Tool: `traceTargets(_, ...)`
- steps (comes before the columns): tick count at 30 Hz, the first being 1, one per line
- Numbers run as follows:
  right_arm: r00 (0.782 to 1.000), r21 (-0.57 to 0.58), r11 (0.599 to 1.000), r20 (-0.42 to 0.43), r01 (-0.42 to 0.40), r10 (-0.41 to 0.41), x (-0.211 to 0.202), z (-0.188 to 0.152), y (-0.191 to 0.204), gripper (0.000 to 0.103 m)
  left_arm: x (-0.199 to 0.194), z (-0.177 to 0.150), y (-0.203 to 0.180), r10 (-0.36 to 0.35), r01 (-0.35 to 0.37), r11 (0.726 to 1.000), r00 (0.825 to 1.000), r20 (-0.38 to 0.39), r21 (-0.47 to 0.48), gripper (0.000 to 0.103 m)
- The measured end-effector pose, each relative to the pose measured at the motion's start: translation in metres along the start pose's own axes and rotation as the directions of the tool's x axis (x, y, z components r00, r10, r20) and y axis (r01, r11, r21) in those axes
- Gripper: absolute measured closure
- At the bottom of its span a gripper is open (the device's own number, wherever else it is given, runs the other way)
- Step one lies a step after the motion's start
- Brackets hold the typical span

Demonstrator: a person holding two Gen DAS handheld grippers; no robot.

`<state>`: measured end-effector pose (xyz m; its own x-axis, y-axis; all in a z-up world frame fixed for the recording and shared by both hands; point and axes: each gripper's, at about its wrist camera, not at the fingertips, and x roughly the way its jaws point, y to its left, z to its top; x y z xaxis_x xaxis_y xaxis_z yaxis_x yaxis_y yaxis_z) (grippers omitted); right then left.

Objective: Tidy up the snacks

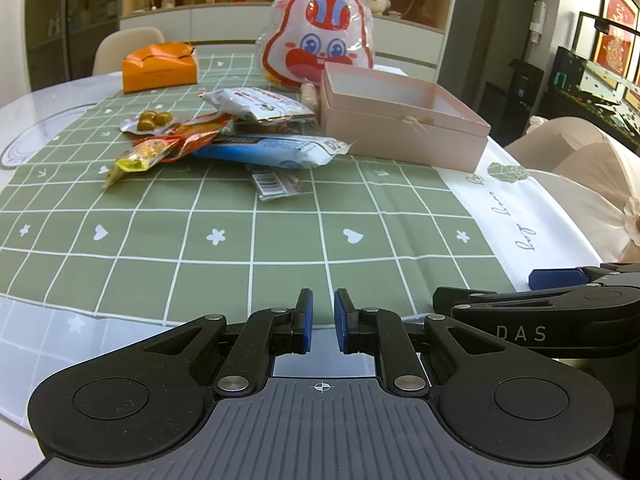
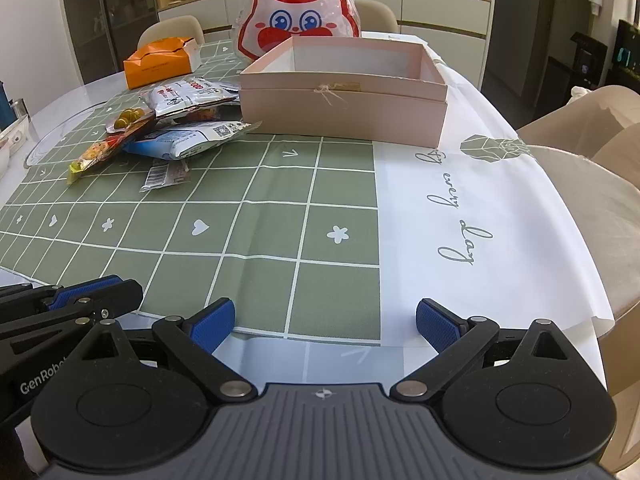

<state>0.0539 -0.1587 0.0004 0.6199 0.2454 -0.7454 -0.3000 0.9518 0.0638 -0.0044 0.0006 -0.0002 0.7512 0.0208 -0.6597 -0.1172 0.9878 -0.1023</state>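
A heap of snack packets (image 1: 240, 132) (image 2: 176, 120) lies on the green checked tablecloth, left of an open pink box (image 1: 400, 120) (image 2: 344, 96). The heap holds a silver packet (image 1: 260, 106), a blue-and-white packet (image 1: 276, 152), a red-orange packet (image 1: 188, 136) and a small clear packet with a barcode (image 1: 274, 184). My left gripper (image 1: 323, 320) is at the near edge of the cloth, its blue pads almost together with nothing between them. Beside it my right gripper (image 2: 325, 324) stands open and empty, far from the snacks.
A rabbit-face bag (image 1: 318, 36) (image 2: 298, 12) stands behind the pink box. An orange box (image 1: 160, 66) (image 2: 160, 62) sits at the far left. Beige chairs (image 2: 580, 152) flank the table's right edge. A cabinet with ornaments lines the back wall.
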Motion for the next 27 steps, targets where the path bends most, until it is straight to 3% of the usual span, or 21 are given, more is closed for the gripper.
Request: traceTargets(27,1.0,-0.001,1.0,0.0,0.001,-0.001,0.0033,0.0024,-0.0001,0.005,0.0021,0.0011,-0.0032,-0.005,0.005,1.0,1.0,-0.007,0.0,0.087)
